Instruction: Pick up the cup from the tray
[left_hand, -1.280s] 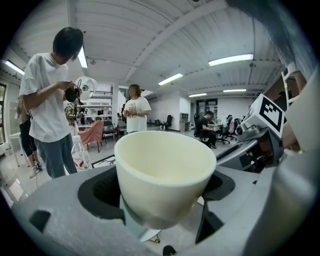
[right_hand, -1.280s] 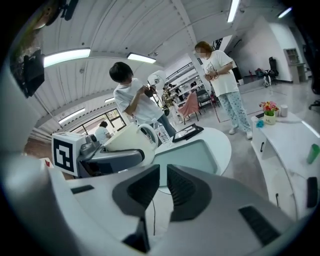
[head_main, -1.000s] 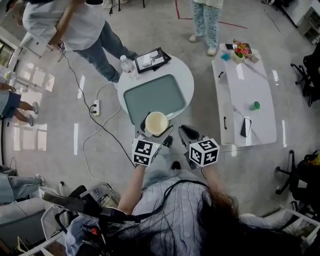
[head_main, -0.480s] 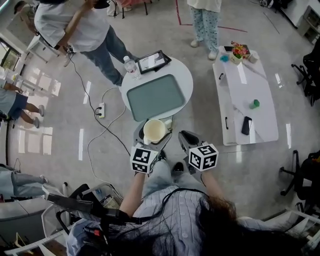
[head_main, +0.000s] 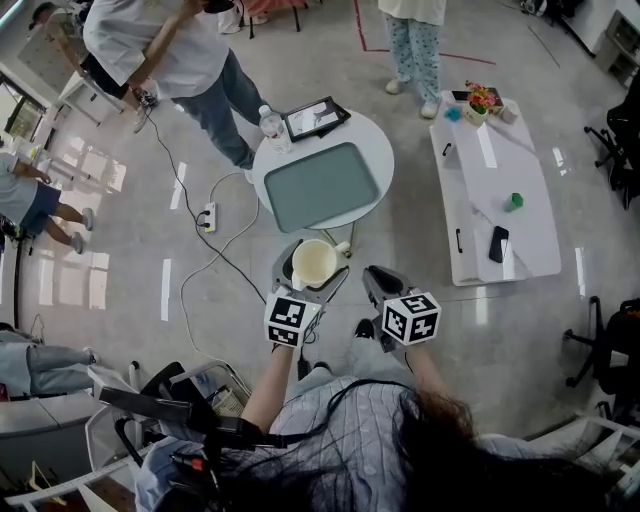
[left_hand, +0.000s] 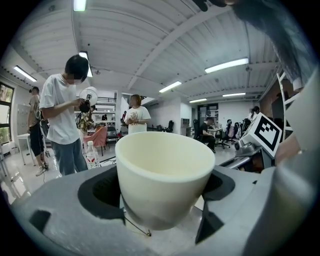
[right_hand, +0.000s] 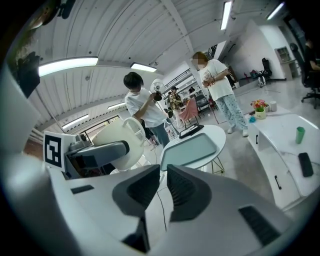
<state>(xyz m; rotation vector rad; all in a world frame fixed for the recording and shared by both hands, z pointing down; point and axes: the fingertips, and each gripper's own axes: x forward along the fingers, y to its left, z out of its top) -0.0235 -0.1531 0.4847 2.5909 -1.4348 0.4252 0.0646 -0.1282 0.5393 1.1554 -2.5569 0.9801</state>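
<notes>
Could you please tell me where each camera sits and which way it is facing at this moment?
Head view: on the person's head, looking steeply down at the tray on the round table; forearms, hair, left tool and right tool show.
Left gripper view: on the left tool, looking along its jaws across the room; the jaws grip the cup.
Right gripper view: on the right tool, facing the tray; its jaws are together, empty.
Shared: head and right gripper views both show tray and cup.
</notes>
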